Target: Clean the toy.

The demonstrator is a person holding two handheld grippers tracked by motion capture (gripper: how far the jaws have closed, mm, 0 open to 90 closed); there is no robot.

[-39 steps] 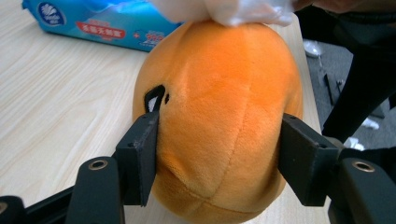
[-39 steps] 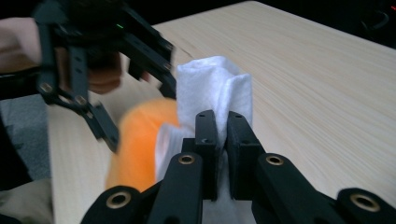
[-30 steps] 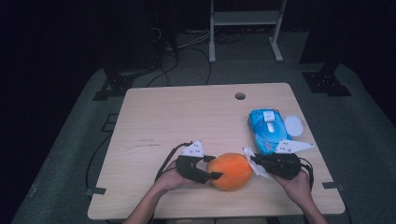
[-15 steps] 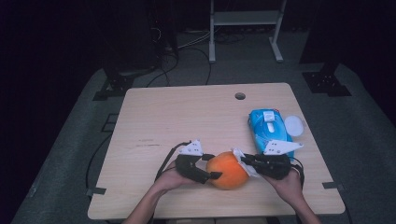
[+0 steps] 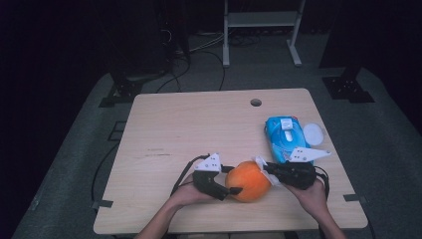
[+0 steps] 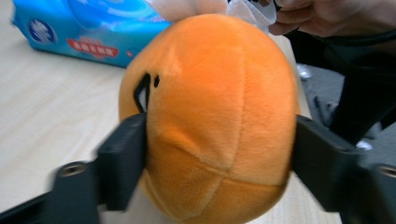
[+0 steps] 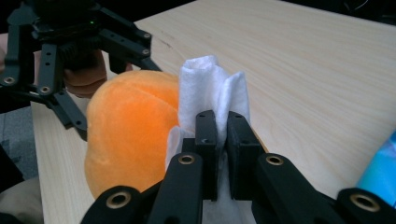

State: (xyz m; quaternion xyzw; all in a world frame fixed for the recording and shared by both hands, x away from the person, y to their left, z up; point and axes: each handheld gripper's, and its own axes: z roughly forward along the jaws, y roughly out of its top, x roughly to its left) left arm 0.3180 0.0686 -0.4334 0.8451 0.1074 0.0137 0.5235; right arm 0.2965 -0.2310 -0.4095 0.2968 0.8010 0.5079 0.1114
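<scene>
Orange plush ball (image 5: pixel 249 180) sits near the bench's (image 5: pixel 189 129) front edge, clamped by the left gripper (image 5: pixel 234 186) to steady it while the right gripper (image 5: pixel 263 168), pinching a white wipe (image 7: pixel 212 88), rubs its side.

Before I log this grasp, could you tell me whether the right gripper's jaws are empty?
No, the right gripper is shut on a white wipe, held against the orange plush ball.
</scene>
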